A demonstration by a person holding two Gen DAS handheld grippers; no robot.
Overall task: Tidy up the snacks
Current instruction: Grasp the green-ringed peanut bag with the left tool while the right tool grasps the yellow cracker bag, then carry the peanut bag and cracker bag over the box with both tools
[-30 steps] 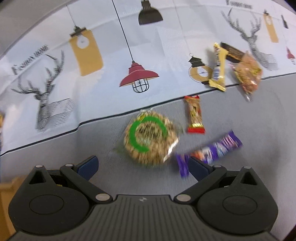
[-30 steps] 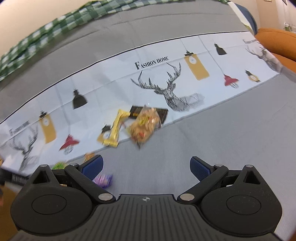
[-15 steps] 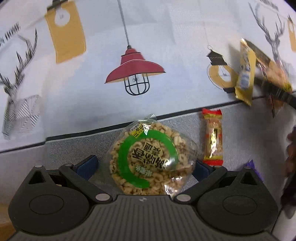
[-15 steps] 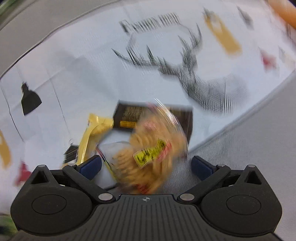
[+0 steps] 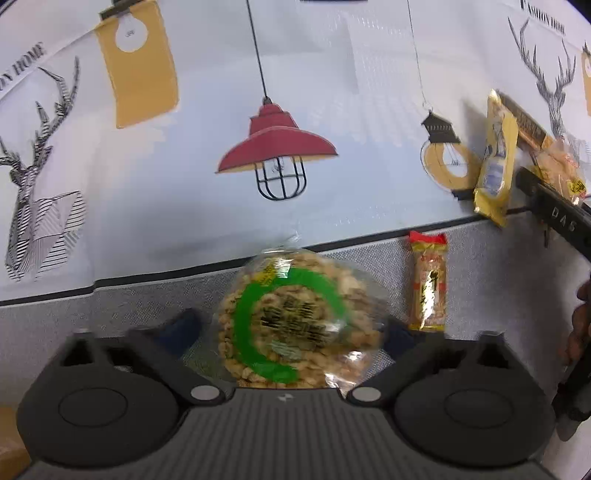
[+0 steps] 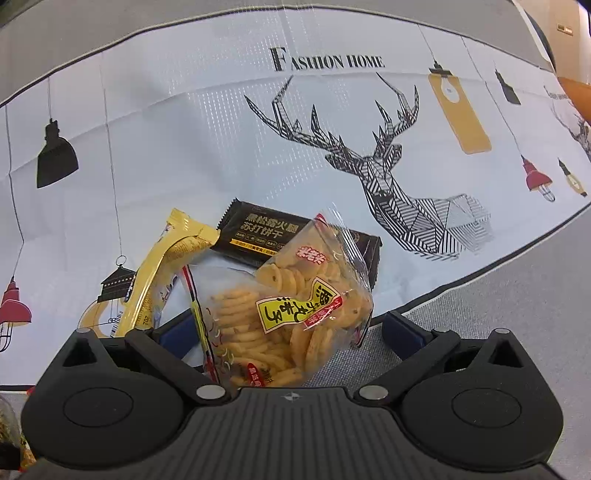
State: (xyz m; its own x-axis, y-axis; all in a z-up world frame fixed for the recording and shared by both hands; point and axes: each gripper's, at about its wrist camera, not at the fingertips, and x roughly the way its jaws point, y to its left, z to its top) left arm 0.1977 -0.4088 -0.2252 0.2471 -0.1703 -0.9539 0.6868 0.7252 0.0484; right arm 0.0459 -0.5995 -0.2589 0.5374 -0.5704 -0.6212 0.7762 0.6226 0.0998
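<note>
Both grippers spread around snack bags.
Left gripper (image 5: 291, 328) straddles round puffed-grain cake pack (image 5: 295, 328), lower centre; right gripper (image 6: 291, 328) straddles cracker bag (image 6: 284, 317), lower centre, overlapping black biscuit pack (image 6: 258, 232).

Glossy clear plastic cracker bag (image 6: 288, 317); matt grey woven cloth (image 6: 517, 295).

Under me lies a grey woven fabric surface (image 6: 517, 295), and over it a white plastic sheet (image 5: 332, 92) with a thin black border, creased in a grid of fold lines. It is printed with black line-drawn stag heads (image 6: 388, 166), red caged pendant lamps (image 5: 275, 147), black lamp shades (image 6: 55, 155), mustard-yellow hanging tags (image 6: 460, 110) and the words "FASHION HOME" (image 6: 327, 61). At the far right edge I see a piece of orange upholstery (image 6: 576, 96) and a cream wall (image 6: 565, 22). The light is even and soft.
</note>
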